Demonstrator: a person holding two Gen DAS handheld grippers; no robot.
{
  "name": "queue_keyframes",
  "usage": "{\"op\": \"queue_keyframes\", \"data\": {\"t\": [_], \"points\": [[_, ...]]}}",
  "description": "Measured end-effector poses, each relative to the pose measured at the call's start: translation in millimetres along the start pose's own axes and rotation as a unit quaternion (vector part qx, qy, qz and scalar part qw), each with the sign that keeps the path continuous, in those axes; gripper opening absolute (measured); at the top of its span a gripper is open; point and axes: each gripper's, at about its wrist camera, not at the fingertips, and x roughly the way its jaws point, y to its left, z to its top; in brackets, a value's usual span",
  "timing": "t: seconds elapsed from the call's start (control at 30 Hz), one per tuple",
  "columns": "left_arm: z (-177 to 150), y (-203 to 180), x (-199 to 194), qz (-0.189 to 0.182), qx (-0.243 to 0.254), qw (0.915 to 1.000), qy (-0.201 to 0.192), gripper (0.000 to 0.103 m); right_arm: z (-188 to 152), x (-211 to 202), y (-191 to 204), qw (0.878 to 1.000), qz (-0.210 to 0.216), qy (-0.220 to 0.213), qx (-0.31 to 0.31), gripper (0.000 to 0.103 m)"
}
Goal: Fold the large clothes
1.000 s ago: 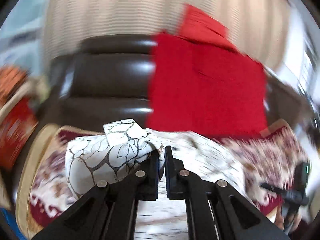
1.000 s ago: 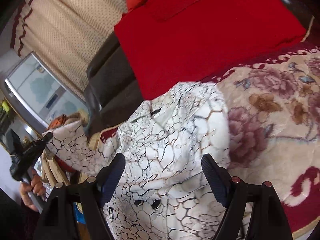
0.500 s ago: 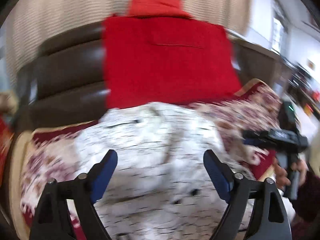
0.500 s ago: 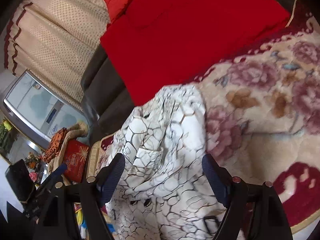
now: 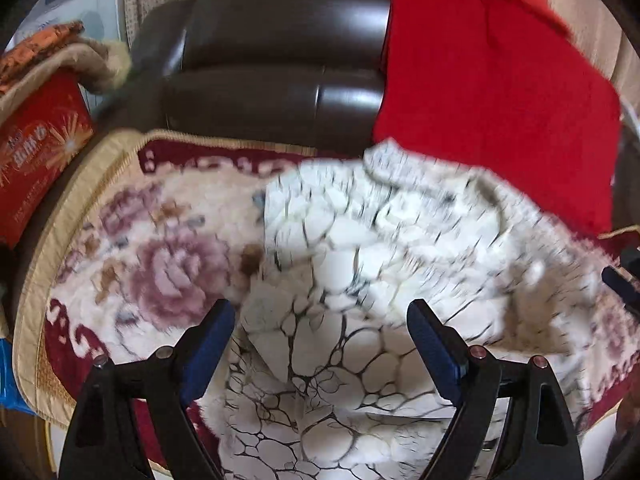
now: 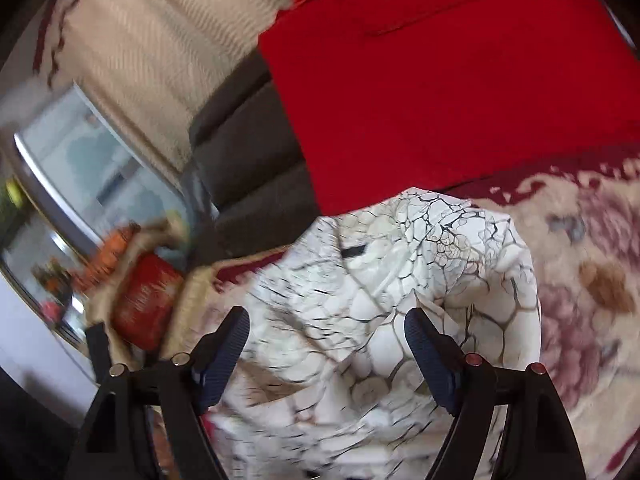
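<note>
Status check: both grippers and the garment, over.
Left gripper open, empty. Right gripper open, empty. White crackle-print garment bunched on floral plush blanket, not neatly folded. Red cloth hangs behind; nothing in the way.

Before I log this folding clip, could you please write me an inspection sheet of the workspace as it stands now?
Surface: floral blanket in cream and maroon, spread over the seat of a dark leather sofa.
Job's things: white crackle-print garment lies rumpled on the blanket, unfolded; partly blurred.
Clutter: red cloth draped over the sofa back; red printed box beside the sofa, with bundled fabric on top of it.
Grippers: left gripper open, empty, above the garment; right gripper open, empty, also above it.
Cables: nothing seen.
Surroundings: beige curtain behind the sofa; glass cabinet front, blurred.
</note>
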Motion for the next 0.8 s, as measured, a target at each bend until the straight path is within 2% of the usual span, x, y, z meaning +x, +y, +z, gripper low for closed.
{"op": "queue_keyframes", "data": {"t": [0.1, 0.2, 0.3, 0.43, 0.5, 0.57, 0.6, 0.63, 0.73, 0.77, 0.8], "points": [[-21, -2, 18, 0.008, 0.017, 0.9987, 0.048, 0.088, -18, 29, -15, 0.996, -0.056, 0.065, -0.003, 0.081], [-51, -5, 21, 0.01, 0.051, 0.9961, 0.072, 0.088, -47, 32, -43, 0.988, -0.09, 0.123, 0.009, 0.078], [-65, -2, 17, 0.011, 0.061, 0.9953, 0.074, 0.088, -70, 12, -69, 0.987, -0.068, 0.143, 0.032, 0.076], [-56, 2, -4, 0.001, 0.047, 0.9975, 0.052, 0.088, -58, -19, -72, 0.99, -0.015, 0.118, 0.071, 0.079], [-46, -2, -20, 0.004, 0.053, 0.9984, 0.02, 0.088, -40, -30, -79, 0.988, 0.021, 0.091, 0.12, 0.084], [-36, -4, -30, 0.009, 0.059, 0.9982, -0.009, 0.088, -27, -27, -84, 0.983, 0.041, 0.086, 0.154, 0.09], [-31, -5, -33, 0.01, 0.058, 0.998, -0.025, 0.088, -22, -21, -86, 0.981, 0.038, 0.096, 0.163, 0.09], [-26, -5, -35, 0.006, 0.052, 0.998, -0.037, 0.088, -18, -12, -90, 0.978, 0.016, 0.111, 0.173, 0.09], [-16, -6, -30, -0.012, 0.034, 0.9981, -0.05, 0.088, -19, 13, -101, 0.969, -0.032, 0.147, 0.197, 0.089], [-14, -8, -24, -0.015, 0.034, 0.9981, -0.049, 0.088, -25, 22, -109, 0.96, -0.032, 0.166, 0.223, 0.087], [-12, -12, -16, -0.015, 0.038, 0.9983, -0.041, 0.088, -30, 26, -111, 0.954, -0.026, 0.172, 0.243, 0.076]]}}
